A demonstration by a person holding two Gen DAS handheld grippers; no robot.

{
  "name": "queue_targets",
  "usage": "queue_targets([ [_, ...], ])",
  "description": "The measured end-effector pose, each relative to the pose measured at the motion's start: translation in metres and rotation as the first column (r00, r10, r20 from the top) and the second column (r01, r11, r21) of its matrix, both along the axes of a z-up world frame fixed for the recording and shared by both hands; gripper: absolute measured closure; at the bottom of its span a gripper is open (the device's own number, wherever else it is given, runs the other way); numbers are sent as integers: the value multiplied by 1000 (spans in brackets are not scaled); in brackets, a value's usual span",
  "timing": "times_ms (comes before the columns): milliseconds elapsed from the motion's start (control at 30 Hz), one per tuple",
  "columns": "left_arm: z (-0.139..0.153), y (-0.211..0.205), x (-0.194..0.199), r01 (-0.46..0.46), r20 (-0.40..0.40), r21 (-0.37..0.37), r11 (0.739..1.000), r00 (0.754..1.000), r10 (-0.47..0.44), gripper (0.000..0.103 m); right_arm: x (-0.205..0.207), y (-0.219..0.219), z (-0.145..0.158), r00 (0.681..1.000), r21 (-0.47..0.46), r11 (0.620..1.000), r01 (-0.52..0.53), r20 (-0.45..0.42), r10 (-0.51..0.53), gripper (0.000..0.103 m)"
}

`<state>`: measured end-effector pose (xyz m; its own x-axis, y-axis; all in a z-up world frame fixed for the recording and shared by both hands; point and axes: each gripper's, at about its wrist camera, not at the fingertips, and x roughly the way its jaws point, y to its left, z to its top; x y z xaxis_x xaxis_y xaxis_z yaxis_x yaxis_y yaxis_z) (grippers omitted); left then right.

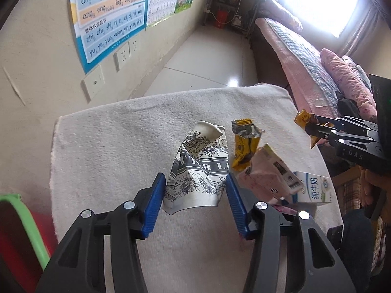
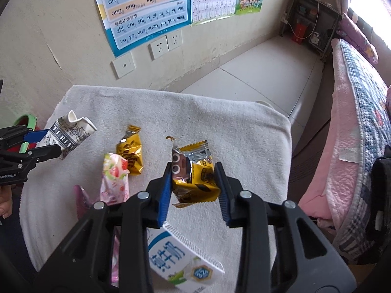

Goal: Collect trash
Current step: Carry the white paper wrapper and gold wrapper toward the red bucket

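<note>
Yellow snack wrapper (image 2: 195, 178) sits clamped between the right gripper (image 2: 194, 190) pads, lifted above the white towel (image 2: 244, 131). Crushed paper cup (image 1: 200, 168) is pinched by the left gripper (image 1: 195, 195) — jaws closed on its lower sides. Second yellow wrapper (image 1: 244, 146), pink packet (image 2: 114, 178) and milk carton (image 1: 310, 188) lie on the towel nearby.

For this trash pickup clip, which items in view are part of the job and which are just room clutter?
Part of the job:
- crushed paper cup, between the left gripper fingers
- yellow wrapper, in the right gripper
- second yellow wrapper
- pink carton
- milk carton
- white towel under them

Just lying about:
- wall posters
- wall sockets
- bed
- shelf
</note>
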<state>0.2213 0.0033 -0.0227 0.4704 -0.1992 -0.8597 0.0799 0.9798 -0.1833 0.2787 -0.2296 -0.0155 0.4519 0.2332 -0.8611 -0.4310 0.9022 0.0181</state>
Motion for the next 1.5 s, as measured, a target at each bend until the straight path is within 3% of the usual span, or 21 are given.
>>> queue_targets([
  [500,32,22,-58,-59,61,-19,998,996,60,55,-68,19,41,997,64,998,-2,81,-3,70],
  [767,37,50,-94,-105,64,-14,994,992,106,55,-108,66,35,997,119,992,-48,72,39,70],
  [1100,52,100,-132,-192,93,-13,981,977,193,55,-126,115,40,990,125,983,-131,74,122,70],
  [1500,54,185,-177,-328,100,-25,944,939,329,55,-141,227,52,948,121,942,-313,99,302,70],
])
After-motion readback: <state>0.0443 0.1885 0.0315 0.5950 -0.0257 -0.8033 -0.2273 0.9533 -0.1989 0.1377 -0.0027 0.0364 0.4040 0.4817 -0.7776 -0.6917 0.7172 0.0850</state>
